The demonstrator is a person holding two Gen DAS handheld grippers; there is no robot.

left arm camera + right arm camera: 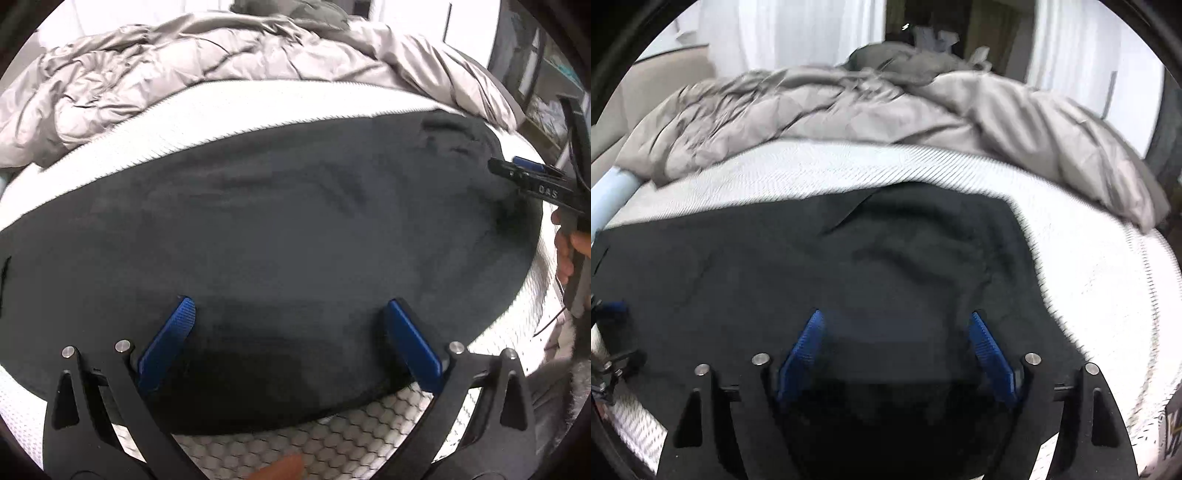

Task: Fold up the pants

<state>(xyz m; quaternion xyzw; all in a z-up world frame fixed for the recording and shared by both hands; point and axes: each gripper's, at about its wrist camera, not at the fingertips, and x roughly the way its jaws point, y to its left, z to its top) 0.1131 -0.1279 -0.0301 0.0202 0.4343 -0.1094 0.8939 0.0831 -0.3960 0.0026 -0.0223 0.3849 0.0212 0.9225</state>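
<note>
- Dark pants (pixel 280 221) lie spread flat on a white mattress (pixel 258 99), their long axis running side to side across both wrist views, parallel to the bed's near edge; which end is the waist cannot be told.
- In the right wrist view the cloth's far right corner (pixel 1008 203) is squared off, with soft wrinkles behind it.
- The left gripper (pixel 291 306) hovers over the near edge, blue fingers spread wide, nothing between them.
- The right gripper (pixel 897 317) hangs above the fabric, jaws apart, gripping nothing.
- A rumpled grey comforter (pixel 831 114) is heaped along the far side of the mattress, apart from the pants.
- A hand (pixel 567 247) holds the right gripper's handle at the frame's edge.
</note>
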